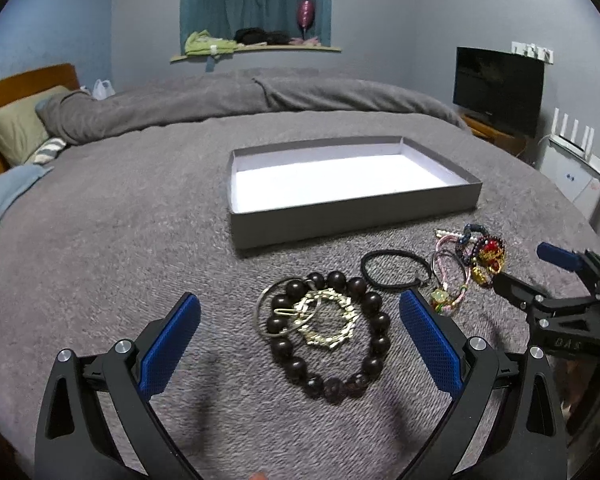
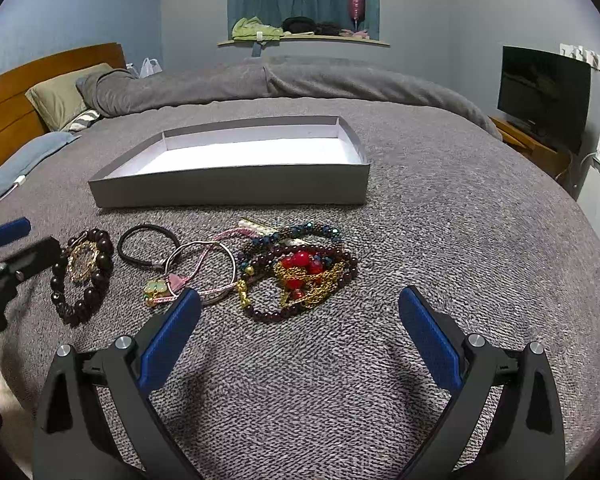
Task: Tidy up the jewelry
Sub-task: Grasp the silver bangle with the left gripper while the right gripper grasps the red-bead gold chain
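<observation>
A grey shallow box (image 1: 352,216) with a white inside lies empty on the bed; it also shows in the right wrist view (image 2: 228,192). Before it lies jewelry: a dark wooden bead bracelet (image 1: 374,316) (image 2: 100,276) around a gold chain bracelet (image 1: 332,322) and a silver ring (image 1: 266,312), a black hair tie (image 1: 396,270) (image 2: 148,246), a pink cord bracelet (image 2: 204,268), and a tangle of red, gold and dark beads (image 2: 304,276) (image 1: 486,260). My left gripper (image 1: 300,316) is open around the wooden bracelet. My right gripper (image 2: 300,308) is open just short of the bead tangle.
The jewelry lies on a grey blanket (image 2: 440,240) on a bed with pillows (image 2: 64,96) and a wooden headboard at left. A TV (image 2: 544,96) on a stand and white appliances stand at right. A window shelf (image 2: 300,40) is behind.
</observation>
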The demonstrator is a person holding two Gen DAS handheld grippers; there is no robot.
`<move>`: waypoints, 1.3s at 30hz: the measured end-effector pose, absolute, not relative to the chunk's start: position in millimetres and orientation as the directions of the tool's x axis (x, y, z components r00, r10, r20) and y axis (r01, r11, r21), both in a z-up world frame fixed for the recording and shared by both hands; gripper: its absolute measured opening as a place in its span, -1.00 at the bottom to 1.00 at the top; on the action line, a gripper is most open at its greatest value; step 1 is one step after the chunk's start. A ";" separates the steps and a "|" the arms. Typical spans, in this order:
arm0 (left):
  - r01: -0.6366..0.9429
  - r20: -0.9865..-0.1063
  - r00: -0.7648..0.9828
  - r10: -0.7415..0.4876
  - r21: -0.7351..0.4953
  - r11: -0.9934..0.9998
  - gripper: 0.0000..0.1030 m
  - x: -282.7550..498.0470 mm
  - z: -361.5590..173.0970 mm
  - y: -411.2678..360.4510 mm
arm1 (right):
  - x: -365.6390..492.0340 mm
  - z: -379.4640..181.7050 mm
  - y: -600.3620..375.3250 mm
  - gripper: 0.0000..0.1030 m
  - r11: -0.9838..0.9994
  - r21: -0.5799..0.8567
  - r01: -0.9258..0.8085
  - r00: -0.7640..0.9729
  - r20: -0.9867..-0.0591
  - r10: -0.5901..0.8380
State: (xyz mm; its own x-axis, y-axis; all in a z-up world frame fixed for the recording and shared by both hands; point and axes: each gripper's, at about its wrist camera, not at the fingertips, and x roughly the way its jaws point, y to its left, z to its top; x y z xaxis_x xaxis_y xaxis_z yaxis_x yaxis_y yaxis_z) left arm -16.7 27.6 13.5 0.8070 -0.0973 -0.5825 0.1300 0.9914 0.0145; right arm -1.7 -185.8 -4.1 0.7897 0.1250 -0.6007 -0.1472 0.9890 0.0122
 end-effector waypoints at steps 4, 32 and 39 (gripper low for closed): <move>0.132 -0.587 0.804 -0.096 0.019 0.991 0.92 -18.7 12.2 35.5 | -5.8 -1.7 -187.0 0.90 0.983 0.025 -0.179 0.796 -0.584 0.160; 0.198 -0.720 0.647 -0.252 -0.161 0.967 0.02 34.2 -9.7 53.7 | 0.8 -2.9 -195.4 0.89 0.979 0.055 -0.196 0.760 -0.623 0.187; 0.207 -0.699 0.669 -0.252 -0.150 0.967 -0.11 28.0 -8.8 51.1 | 5.2 -4.0 -200.0 0.86 0.981 0.069 -0.182 0.754 -0.631 0.184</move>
